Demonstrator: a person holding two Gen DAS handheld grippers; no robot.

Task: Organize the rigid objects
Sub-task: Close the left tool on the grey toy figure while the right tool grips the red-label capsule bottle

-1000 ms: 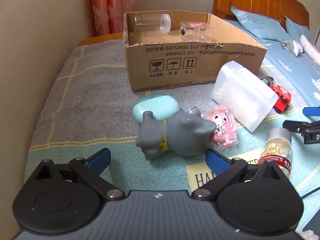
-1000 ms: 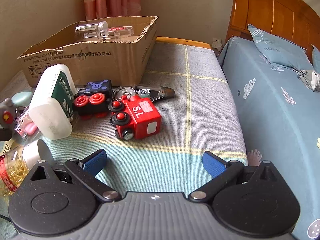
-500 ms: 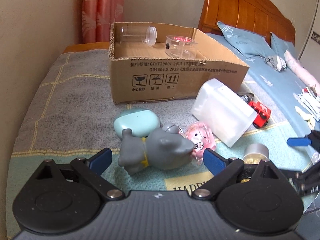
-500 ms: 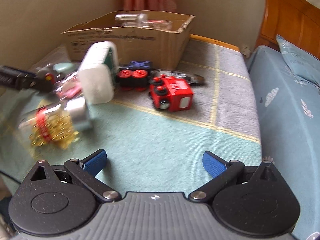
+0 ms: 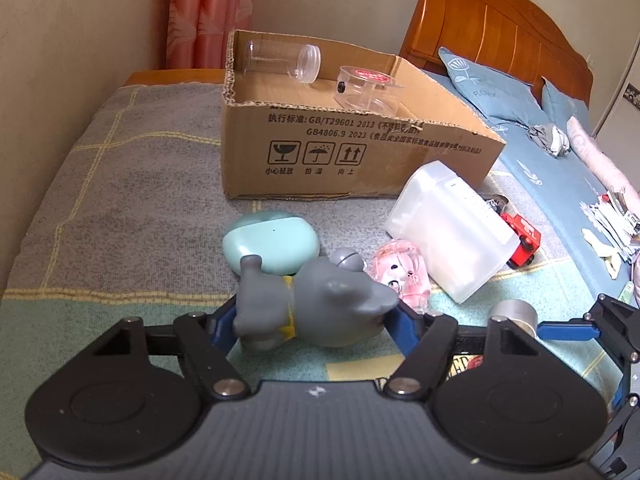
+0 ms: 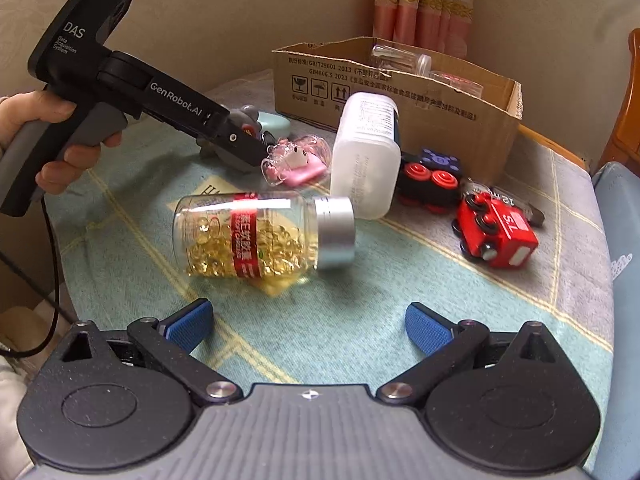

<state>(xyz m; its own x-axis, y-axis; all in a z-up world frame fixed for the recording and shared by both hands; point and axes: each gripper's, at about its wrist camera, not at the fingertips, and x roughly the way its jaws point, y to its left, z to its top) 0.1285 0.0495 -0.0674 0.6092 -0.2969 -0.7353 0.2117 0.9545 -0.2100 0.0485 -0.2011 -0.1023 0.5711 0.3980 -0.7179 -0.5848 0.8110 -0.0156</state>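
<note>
A grey toy animal point(image 5: 320, 304) lies on its side on the blanket, just in front of a mint green case point(image 5: 272, 240). My left gripper point(image 5: 314, 324) is closing its jaws around it, and both blue pads touch its flanks. In the right wrist view the left gripper point(image 6: 240, 148) reaches in from the left, held by a hand point(image 6: 60, 152). My right gripper point(image 6: 308, 326) stands open just short of a capsule bottle point(image 6: 256, 236) that lies on its side, silver cap to the right. An open cardboard box point(image 5: 360, 152) sits behind, holding two clear containers.
A pink figure in a clear shell point(image 5: 404, 272), a white plastic box point(image 5: 452, 232), a red toy train point(image 6: 496, 232) and a black toy with red wheels point(image 6: 428, 184) crowd the space before the cardboard box. A wall runs along the left; a wooden headboard point(image 5: 500, 20) stands behind.
My left jaws went from wide apart to closed in on the grey toy. My right gripper swung left from the red train to face the capsule bottle.
</note>
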